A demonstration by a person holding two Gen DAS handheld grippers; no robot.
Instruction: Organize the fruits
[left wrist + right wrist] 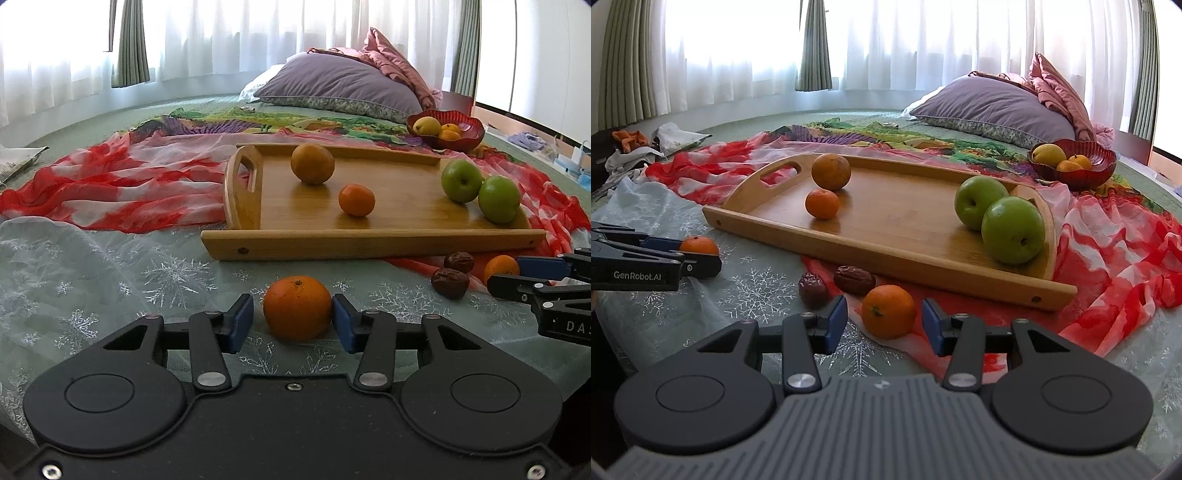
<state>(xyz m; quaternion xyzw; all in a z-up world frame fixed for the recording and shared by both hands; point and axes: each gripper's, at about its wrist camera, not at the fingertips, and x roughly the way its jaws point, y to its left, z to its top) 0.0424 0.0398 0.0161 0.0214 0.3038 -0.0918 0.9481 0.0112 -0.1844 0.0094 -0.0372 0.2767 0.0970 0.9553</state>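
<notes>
We see a bed filling both views, its green cover draped with a red and white scarf across the middle left of the left view and a pale snowflake cloth in the lower left. A purple pillow lies in the upper middle of that view. Next in size is the wooden tray, sitting at the centre of both frames on the scarf; on it stand two green apples touching each other at the right, a large dull orange toward the back left, and a small mandarin just in front of it. A red bowl with yellow and orange fruit sits in the upper right, beyond the tray. Our left gripper occupies the bottom of the left view, fingers spread around an orange that rests on the snowflake cloth; the right pad looks to be touching the peel, the left pad stands just apart. Our right gripper fills the bottom of the right view, fingers spread on either side of another orange, neither pad touching it, near the tray's front edge. Two dark dried dates lie just left of that fruit.
</notes>
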